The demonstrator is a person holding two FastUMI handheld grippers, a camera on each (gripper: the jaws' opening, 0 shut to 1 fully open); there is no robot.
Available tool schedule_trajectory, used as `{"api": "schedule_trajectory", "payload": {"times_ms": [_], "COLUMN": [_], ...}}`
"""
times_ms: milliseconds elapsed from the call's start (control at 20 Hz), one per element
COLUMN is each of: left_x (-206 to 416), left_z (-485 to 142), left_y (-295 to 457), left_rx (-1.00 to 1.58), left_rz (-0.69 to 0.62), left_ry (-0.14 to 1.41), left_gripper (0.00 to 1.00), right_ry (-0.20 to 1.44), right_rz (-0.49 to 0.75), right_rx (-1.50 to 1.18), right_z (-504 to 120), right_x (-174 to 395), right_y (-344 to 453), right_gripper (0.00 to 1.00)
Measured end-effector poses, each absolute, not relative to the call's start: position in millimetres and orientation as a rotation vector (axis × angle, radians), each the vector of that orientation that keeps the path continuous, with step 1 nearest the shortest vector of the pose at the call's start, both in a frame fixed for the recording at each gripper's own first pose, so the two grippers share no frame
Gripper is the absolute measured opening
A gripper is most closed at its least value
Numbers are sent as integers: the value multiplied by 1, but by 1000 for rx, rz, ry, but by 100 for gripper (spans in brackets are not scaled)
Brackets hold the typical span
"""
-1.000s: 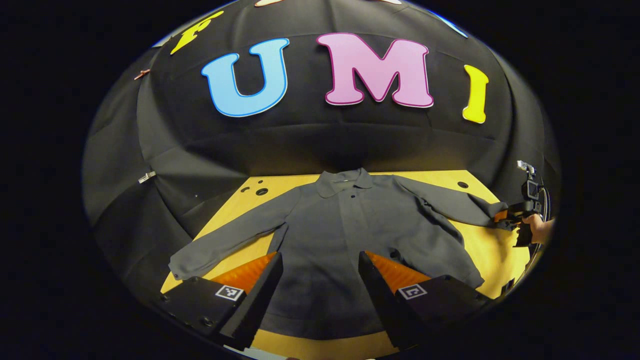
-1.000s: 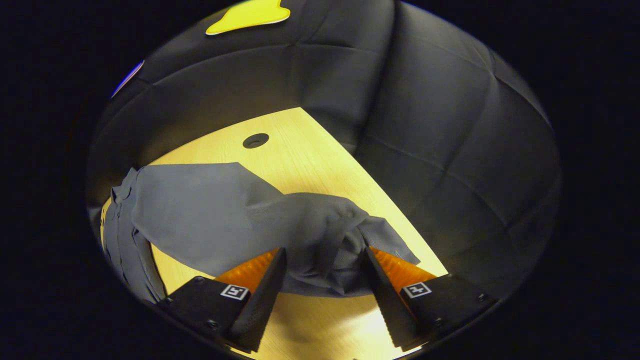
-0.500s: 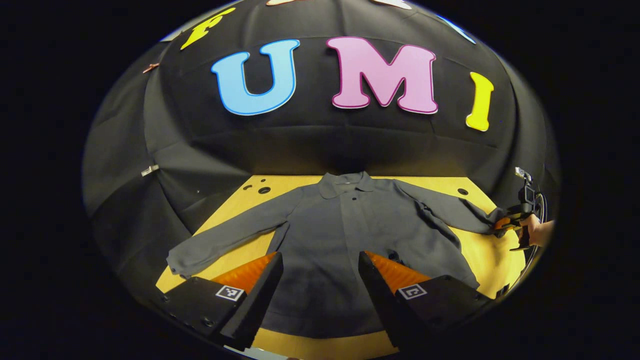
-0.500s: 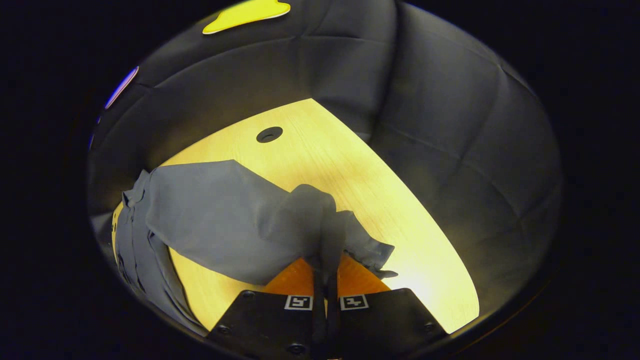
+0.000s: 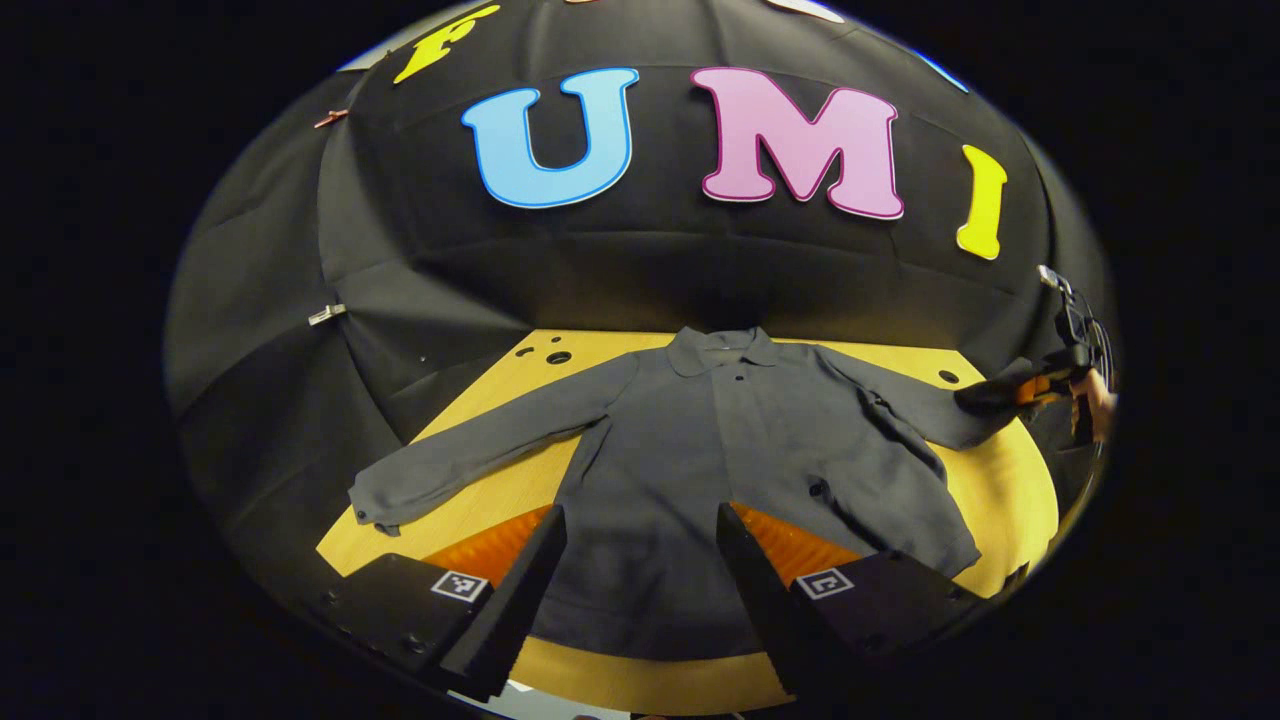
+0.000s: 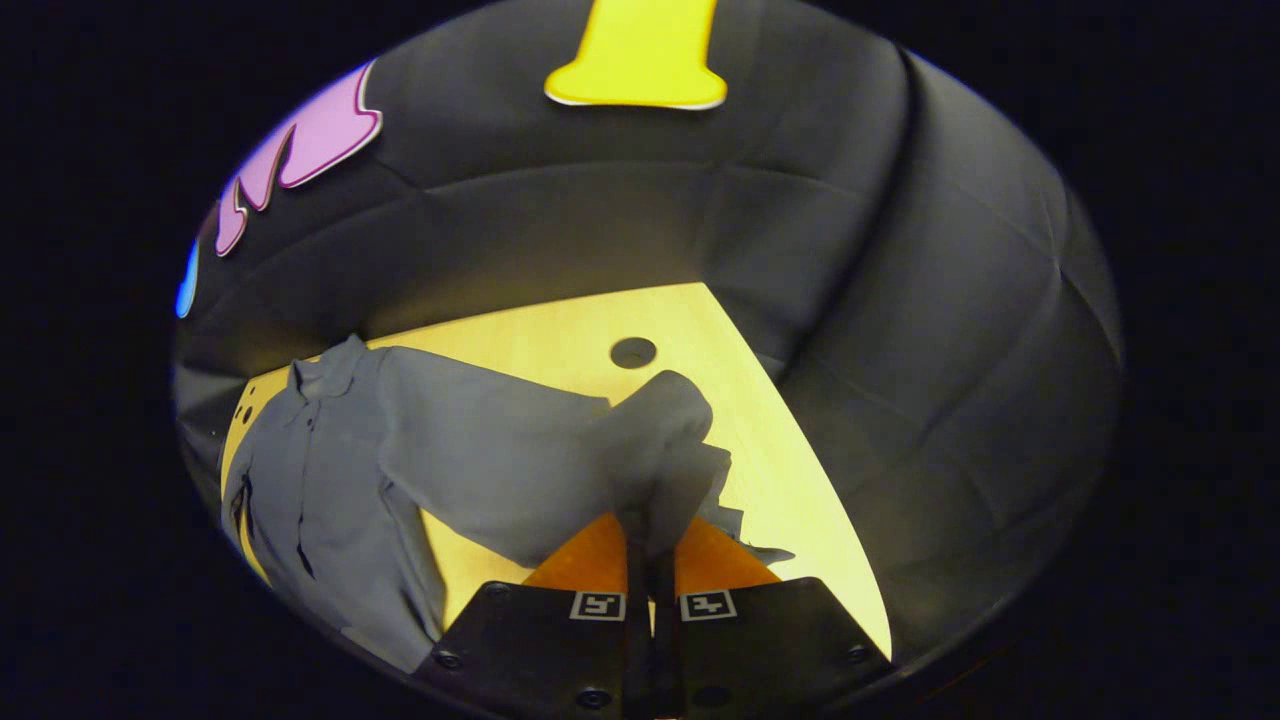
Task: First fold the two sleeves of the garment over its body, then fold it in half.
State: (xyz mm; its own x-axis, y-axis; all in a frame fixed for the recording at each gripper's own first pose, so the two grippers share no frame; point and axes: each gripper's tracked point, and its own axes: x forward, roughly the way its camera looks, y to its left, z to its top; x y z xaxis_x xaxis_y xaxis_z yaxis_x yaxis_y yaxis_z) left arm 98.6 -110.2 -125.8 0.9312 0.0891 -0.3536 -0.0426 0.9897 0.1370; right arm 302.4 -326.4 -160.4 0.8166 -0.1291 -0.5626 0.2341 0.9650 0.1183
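Note:
A dark grey collared shirt (image 5: 740, 460) lies face up on the yellow wooden table (image 5: 1000, 500), collar toward the back wall. One sleeve (image 5: 470, 460) stretches flat toward the table's left corner. My left gripper (image 5: 640, 535) hovers open over the hem with nothing between its fingers. My right gripper (image 6: 650, 540) is shut on the cuff end of the other sleeve (image 6: 520, 460) and holds it raised off the table. From the left gripper view that gripper (image 5: 1040, 388) and the hand holding it sit at the far right edge.
Black padded cloth walls close in the table at the back and on both sides. A round hole (image 6: 633, 352) is cut in the tabletop near the lifted sleeve, and more small holes (image 5: 556, 357) lie at the back left corner.
My right gripper closed on the sleeve cuff, then lifted it off the table. The left gripper stayed open and drifted slightly over the hem.

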Motion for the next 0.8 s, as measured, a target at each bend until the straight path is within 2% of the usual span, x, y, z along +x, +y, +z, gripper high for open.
{"api": "schedule_trajectory", "payload": {"times_ms": [300,800], "left_x": [81,64], "left_z": [-131,-139], "left_y": [-79,-17], "left_rx": [38,-53], "left_rz": [161,324], "left_ry": [379,376], "left_gripper": [96,96], "right_ry": [513,479], "right_rz": [-41,275], "right_rx": [105,-37], "right_z": [-101,-58], "right_x": [336,394], "right_y": [-238,-16], "right_gripper": [5,5]}}
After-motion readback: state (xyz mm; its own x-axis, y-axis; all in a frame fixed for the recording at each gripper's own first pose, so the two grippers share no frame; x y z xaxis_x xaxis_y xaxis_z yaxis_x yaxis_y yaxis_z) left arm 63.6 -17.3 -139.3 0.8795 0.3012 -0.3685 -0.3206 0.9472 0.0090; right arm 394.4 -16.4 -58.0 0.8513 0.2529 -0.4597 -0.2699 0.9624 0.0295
